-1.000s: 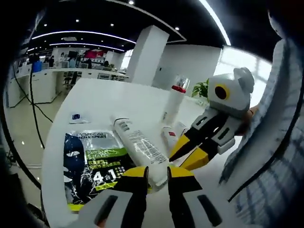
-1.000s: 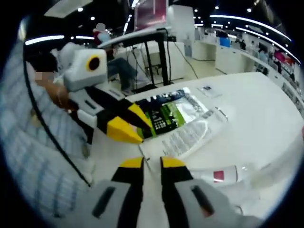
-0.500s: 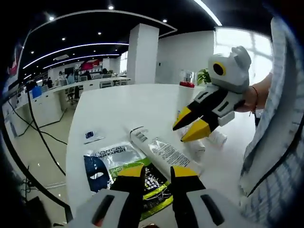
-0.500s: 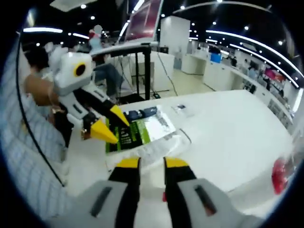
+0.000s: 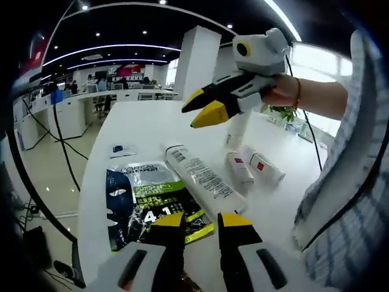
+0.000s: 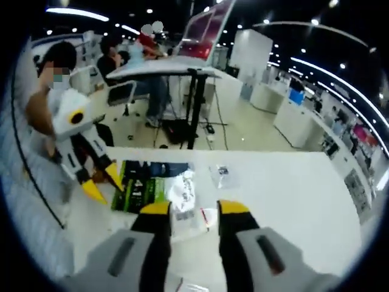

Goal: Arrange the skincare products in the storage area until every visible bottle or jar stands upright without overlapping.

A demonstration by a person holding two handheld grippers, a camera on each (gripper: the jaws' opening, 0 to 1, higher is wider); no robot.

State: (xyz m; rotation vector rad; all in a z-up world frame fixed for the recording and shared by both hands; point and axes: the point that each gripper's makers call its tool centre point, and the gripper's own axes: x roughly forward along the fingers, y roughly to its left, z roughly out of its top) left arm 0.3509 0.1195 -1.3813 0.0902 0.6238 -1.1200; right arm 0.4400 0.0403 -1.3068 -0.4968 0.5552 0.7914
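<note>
So the left gripper (image 5: pixel 201 220), grey body with yellow-tipped black jaws, sat low at the near edge of the round white table (image 5: pixel 152 128) with its jaws spread a bit and nothing between them. Just past the tips lay the flat dark-blue and green face-mask sachet (image 5: pixel 146 204), and right beside it, on its right, the long white squeeze tube with small print (image 5: pixel 203 179) was lying on its side, cap end toward the near side. Further right, two short white tubes with red marks (image 5: pixel 252 167) also lay flat, close together. Behind them a tall white bottle (image 5: pixel 237 131) stood upright, partly hidden by the other tool. A small white packet with a blue patch (image 5: pixel 118 149) sat apart on the left of the table.

The right gripper (image 5: pixel 203 106) was up in the air above the table, held in a hand (image 5: pixel 281 91) coming out of a checked sleeve (image 5: pixel 352 182). Its jaws looked parted a little and carried nothing.

From the right gripper view, that gripper's own jaws (image 6: pixel 191 208) were spread and empty, high over the table, with the sachet and the long tube below them. The left gripper was off to the left there, jaws pointing down near the sachet's edge. A black-framed desk (image 6: pixel 182 91) stood on the far side.
</note>
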